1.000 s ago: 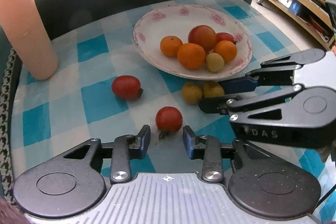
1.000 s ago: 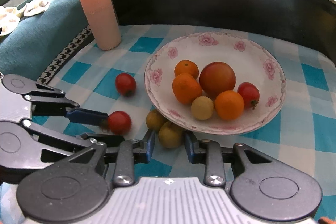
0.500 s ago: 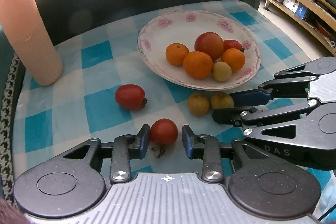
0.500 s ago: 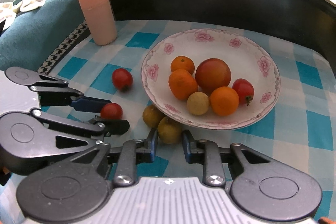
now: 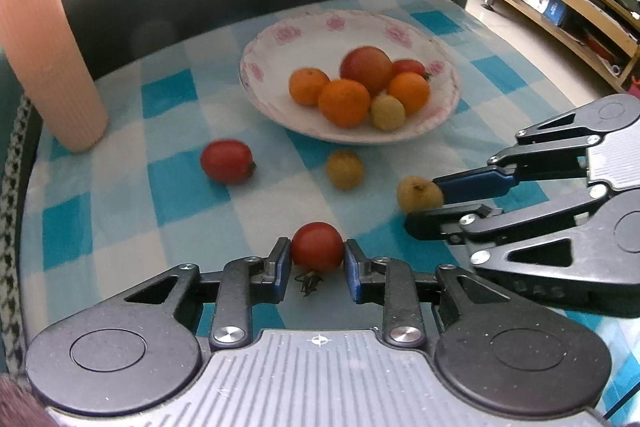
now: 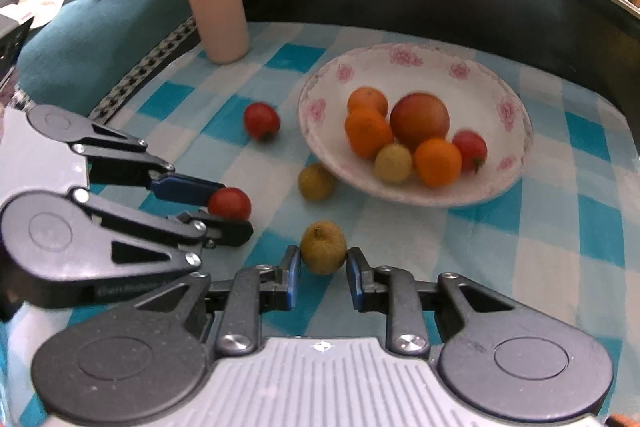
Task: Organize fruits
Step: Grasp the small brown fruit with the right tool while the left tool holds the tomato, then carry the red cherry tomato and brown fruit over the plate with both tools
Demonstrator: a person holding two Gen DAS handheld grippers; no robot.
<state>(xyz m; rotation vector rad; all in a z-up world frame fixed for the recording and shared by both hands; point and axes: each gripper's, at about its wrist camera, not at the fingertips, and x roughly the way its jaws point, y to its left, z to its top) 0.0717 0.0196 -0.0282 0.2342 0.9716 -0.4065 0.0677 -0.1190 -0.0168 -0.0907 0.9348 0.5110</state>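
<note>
White, pink-flowered plate (image 5: pixel 440 115) holds three oranges, an apple, a tomato and a yellow fruit. Just before the plate, the left tool (image 5: pixel 316 259) pinches a red tomato (image 5: pixel 317 246), and the right tool (image 6: pixel 323 265) pinches a yellowish fruit (image 6: pixel 323 246), both low over the checked counter (image 5: pixel 192 187).

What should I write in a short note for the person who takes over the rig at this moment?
Left tool: shut on a red tomato, just above the checked cloth.
Right tool: shut on a yellow-green fruit, also low over the cloth.
Plate: already holds three oranges, one big red fruit, one small tomato and one yellow-green fruit.
Still loose on the cloth: a second red tomato and a second yellow-green fruit, both near the plate's front rim.
Left to do: probably carry both held fruits to the plate, then fetch the two loose ones.
</note>
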